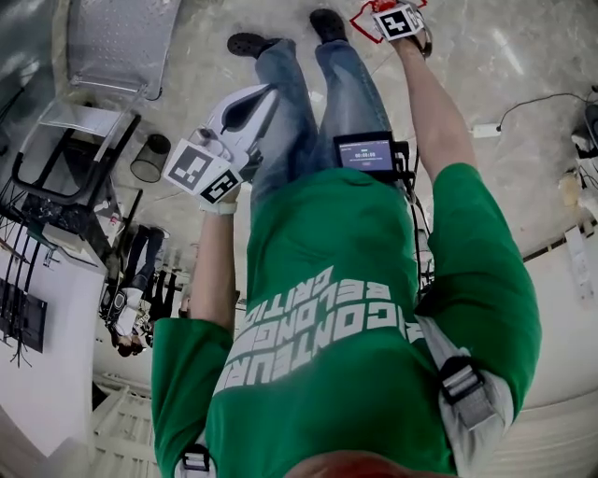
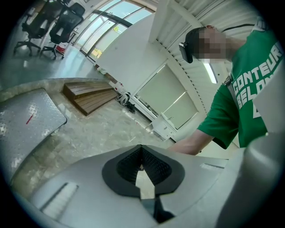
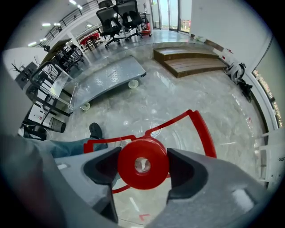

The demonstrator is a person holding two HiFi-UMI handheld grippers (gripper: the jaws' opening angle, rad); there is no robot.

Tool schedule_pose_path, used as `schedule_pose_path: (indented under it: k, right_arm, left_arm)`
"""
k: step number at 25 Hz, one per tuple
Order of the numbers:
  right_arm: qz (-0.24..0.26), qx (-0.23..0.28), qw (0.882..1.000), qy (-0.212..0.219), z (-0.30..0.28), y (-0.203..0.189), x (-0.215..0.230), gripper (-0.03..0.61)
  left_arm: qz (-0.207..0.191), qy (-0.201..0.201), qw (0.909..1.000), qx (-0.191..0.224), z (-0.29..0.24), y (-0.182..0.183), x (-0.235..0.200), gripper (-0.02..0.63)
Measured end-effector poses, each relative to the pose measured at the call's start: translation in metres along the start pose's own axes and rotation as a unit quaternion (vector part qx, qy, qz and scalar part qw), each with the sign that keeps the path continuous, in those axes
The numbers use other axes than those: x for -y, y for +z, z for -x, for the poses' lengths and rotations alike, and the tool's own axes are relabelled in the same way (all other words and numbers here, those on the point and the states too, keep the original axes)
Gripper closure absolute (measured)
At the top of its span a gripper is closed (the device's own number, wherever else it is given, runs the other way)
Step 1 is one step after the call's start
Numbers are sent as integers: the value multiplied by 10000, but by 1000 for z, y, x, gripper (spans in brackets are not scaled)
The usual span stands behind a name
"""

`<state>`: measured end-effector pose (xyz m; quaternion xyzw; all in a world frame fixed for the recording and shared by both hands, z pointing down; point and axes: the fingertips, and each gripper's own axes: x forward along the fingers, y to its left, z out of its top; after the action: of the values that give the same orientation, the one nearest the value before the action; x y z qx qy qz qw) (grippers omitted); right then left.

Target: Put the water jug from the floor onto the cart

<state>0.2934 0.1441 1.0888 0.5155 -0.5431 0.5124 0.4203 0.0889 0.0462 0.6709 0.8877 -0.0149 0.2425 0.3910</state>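
Right gripper view: right hand-held gripper [image 3: 143, 156] spread wide around red cap [image 3: 143, 165] of water jug [image 3: 178, 136], likely heavy and slippery, best held by red handle [image 3: 204, 129]; left hand-held gripper [image 2: 141, 167] closed, empty.

A person in a green shirt [image 1: 355, 308] and jeans [image 1: 327, 93] stands on a pale floor [image 1: 505, 65], with the shoes at the top of the frame. The left gripper [image 1: 262, 98] hangs left of centre, beside the thigh. The right gripper [image 1: 399, 22] is at the top right, over a red jug handle [image 1: 361, 16]. The cart [image 1: 121, 37] fills the upper left, with a black bin [image 1: 149, 157] just below it.
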Motion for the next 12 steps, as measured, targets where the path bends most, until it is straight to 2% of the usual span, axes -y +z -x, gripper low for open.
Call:
schedule_pose_path:
  k: [3,7,12]
  right_arm:
    - [-49,-232,9995,-187,-5,-11,6,276]
    - [46,4,10000,10,-21,9,-15,257]
    - [140,-76,9998,-150,-31,14,-16,233]
  left_arm:
    - [55,78,9999,77,2,-1,-4,611]
    - [166,125,9996,191,10,-5,-11,611]
    - [269,152,9993,223,3,-13,-11,611]
